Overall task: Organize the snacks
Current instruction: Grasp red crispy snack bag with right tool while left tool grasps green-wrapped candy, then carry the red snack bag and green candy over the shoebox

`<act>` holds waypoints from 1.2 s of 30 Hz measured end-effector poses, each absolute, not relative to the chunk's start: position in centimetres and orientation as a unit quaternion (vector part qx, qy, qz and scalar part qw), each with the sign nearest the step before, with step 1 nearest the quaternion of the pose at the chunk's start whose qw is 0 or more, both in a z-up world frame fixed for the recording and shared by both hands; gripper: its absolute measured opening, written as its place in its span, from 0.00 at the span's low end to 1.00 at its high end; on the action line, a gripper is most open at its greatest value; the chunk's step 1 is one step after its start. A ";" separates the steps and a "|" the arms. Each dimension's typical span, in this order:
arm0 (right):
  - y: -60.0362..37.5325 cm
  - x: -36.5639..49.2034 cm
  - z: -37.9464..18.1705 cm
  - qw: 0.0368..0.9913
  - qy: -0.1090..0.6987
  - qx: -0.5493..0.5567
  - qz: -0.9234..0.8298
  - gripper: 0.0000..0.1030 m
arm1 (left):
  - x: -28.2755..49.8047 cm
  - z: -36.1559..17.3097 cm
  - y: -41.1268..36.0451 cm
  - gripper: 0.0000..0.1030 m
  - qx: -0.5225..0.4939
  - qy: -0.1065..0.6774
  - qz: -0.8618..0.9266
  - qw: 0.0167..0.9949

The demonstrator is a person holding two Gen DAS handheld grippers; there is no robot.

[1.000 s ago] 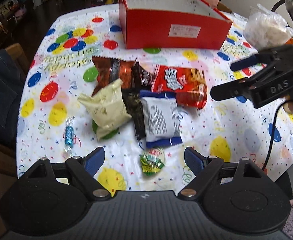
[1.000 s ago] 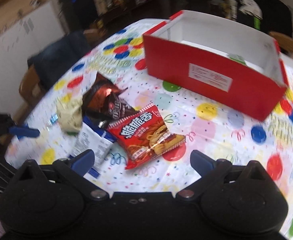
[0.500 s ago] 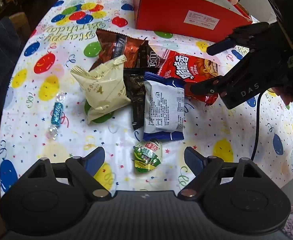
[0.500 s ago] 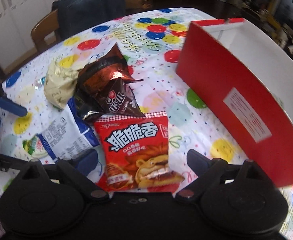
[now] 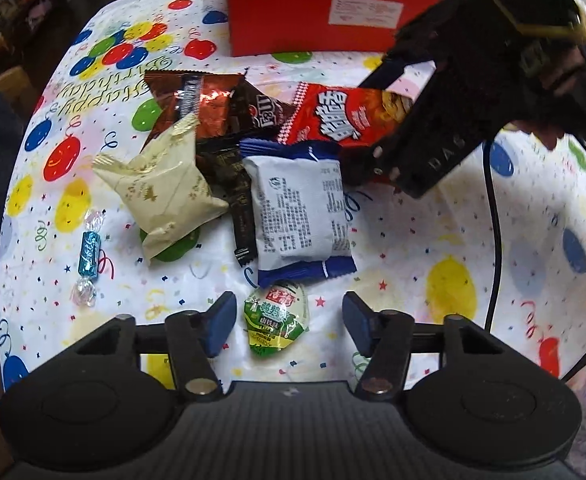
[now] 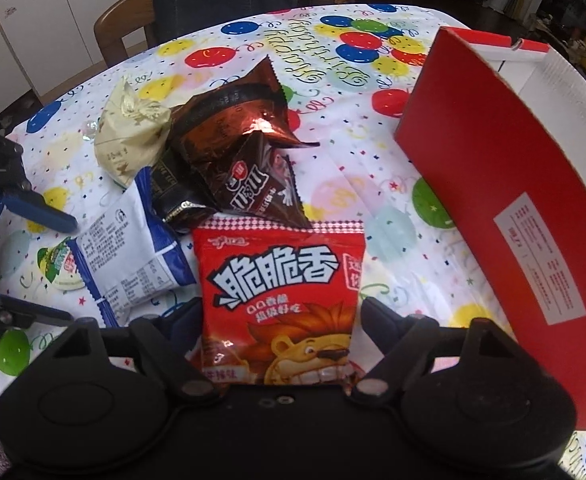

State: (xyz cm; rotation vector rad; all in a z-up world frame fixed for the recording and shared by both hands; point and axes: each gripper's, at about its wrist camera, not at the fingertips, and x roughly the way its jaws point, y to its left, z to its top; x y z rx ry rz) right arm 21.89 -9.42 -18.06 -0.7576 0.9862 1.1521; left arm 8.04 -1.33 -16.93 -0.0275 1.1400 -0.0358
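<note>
Two grippers close in: the right gripper (image 6: 281, 316) straddles a red snack bag (image 6: 281, 280) printed with a cartoon lion; the left gripper (image 5: 287, 322) flanks a green-lidded jelly cup (image 5: 277, 320) near the table's (image 5: 413, 240) front edge, neither yet pinched.

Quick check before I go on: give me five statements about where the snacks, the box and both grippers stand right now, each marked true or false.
1. The red snack bag lies between the right gripper's fingers. True; they are closing on it.
2. The green jelly cup sits inside the red box. False: it is on the tablecloth, between the left gripper's fingers.
3. The blue-and-white packet lies beside the cream packet. True.
4. The blue wrapped candy is stacked on the pile. False: it lies apart, alone.
5. The red box has its lid shut. False: it is open-topped.
</note>
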 end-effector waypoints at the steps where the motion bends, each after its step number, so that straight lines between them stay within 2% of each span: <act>1: -9.4 21.8 -18.1 0.661 0.436 -0.334 0.511 0.77 | 8.0 -17.0 -1.4 0.53 -0.012 0.539 -0.018 0.842; 11: -9.9 21.8 -18.0 0.674 0.445 -0.312 0.501 0.69 | 7.9 -17.3 -0.8 0.41 -0.012 0.539 -0.005 0.842; 14: -10.1 21.6 -17.8 0.680 0.449 -0.308 0.491 0.67 | 7.8 -17.2 -1.0 0.34 -0.003 0.538 -0.008 0.843; 21: -11.1 20.5 -17.4 0.710 0.460 -0.285 0.451 0.67 | 7.6 -17.1 -0.6 0.33 -0.007 0.538 -0.013 0.843; 36: -17.0 18.1 -15.0 0.785 0.497 -0.139 0.342 0.66 | 6.3 -16.4 0.7 0.33 -0.038 0.536 -0.028 0.843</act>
